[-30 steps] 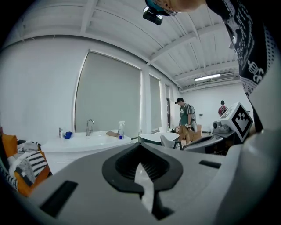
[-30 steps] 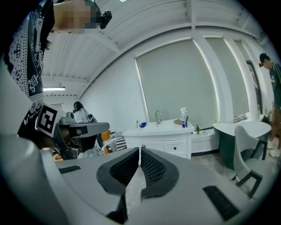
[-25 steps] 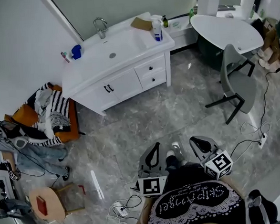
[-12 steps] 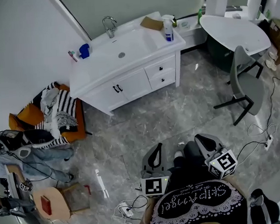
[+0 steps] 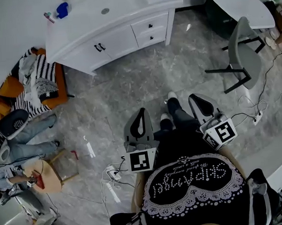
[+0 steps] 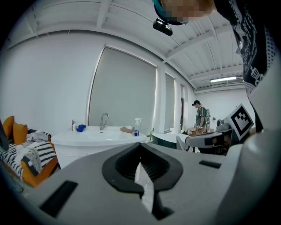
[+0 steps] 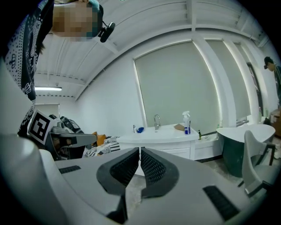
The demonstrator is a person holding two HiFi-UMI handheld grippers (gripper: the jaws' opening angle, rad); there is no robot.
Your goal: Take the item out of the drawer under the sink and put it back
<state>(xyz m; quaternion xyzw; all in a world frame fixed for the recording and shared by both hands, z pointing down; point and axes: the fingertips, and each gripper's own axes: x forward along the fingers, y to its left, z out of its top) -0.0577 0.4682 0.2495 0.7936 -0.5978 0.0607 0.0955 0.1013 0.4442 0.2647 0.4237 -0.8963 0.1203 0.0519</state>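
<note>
Nearest to us, the left gripper (image 5: 142,111) and the right gripper (image 5: 194,97) are smooth grey shells with ribbed black pads. Each carries a cube with square markers. In their own views both pairs of jaws meet at the tips, with nothing between them.

Ahead lies a broad stretch of glossy grey marbled floor (image 5: 116,99), open all the way to the cabinet. Loose cables (image 5: 114,171) and a small round wooden stool (image 5: 47,176) crowd its near left edge. A pile of striped clothes (image 5: 40,80) on an orange cushion sits further along the left. On the right a grey moulded chair (image 5: 242,49) on thin black legs stands by a round white table (image 5: 239,1).

Farthest is the white sink cabinet (image 5: 78,46), with a curved front. Its two small drawers (image 5: 150,29) with dark knobs are at the right end, both closed, so we cannot see the item inside. The head view's top edge cuts off the basin. The right gripper view shows a tap (image 7: 156,121) and a spray bottle (image 7: 187,123) there.
</note>
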